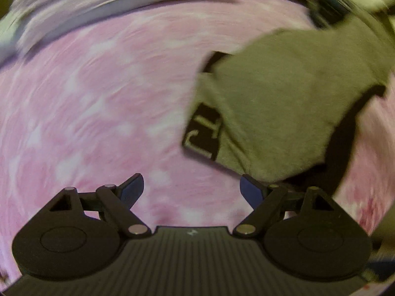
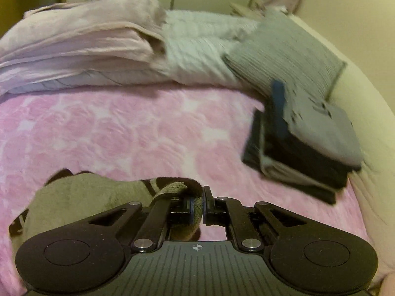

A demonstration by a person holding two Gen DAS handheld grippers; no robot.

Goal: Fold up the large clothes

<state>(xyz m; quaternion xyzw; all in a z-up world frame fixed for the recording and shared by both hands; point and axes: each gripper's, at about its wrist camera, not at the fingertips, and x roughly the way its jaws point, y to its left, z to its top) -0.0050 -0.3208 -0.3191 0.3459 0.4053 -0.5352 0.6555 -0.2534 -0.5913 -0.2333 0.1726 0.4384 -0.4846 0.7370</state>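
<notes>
An olive-grey garment point(image 1: 279, 103) with dark trim and a dark patch with pale letters hangs over the pink bedspread point(image 1: 98, 103) at the right of the left wrist view. My left gripper point(image 1: 191, 190) is open, its blue-padded fingers wide apart, with nothing between them; the garment's lower edge touches or overlaps the right finger. In the right wrist view my right gripper point(image 2: 203, 206) is shut on the garment's dark-edged hem point(image 2: 177, 187). The rest of the garment point(image 2: 81, 197) trails down to the left over the bed.
A stack of folded grey and dark clothes point(image 2: 311, 143) lies at the bed's right side. A grey ribbed pillow point(image 2: 284, 51) and heaped pale pink and white bedding point(image 2: 98, 42) line the headboard. A cream wall point(image 2: 350, 37) bounds the right.
</notes>
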